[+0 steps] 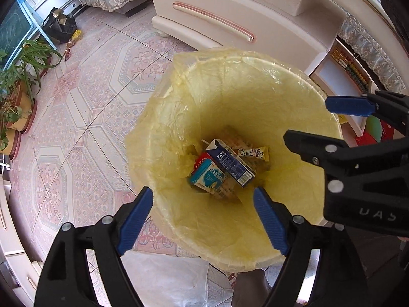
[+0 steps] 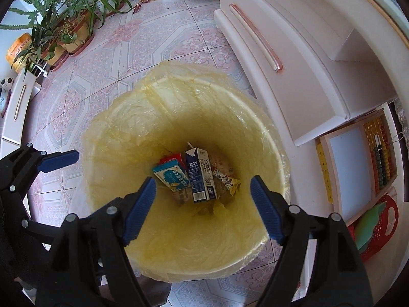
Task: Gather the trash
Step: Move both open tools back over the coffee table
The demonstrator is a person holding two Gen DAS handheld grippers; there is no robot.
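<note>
A round bin lined with a yellow plastic bag stands on the tiled floor. At its bottom lie a blue milk carton, a teal box, a red pack and a snack wrapper. My left gripper hangs open above the bin's near rim, nothing between its pads. My right gripper points down into the bin, open and empty; in the left wrist view it reaches in from the right. One left fingertip pad shows at the bin's left.
A white cabinet with a pink handle stands just behind the bin. A low shelf with an abacus and a red basket is to the right. Potted plants and a black bag line the far left.
</note>
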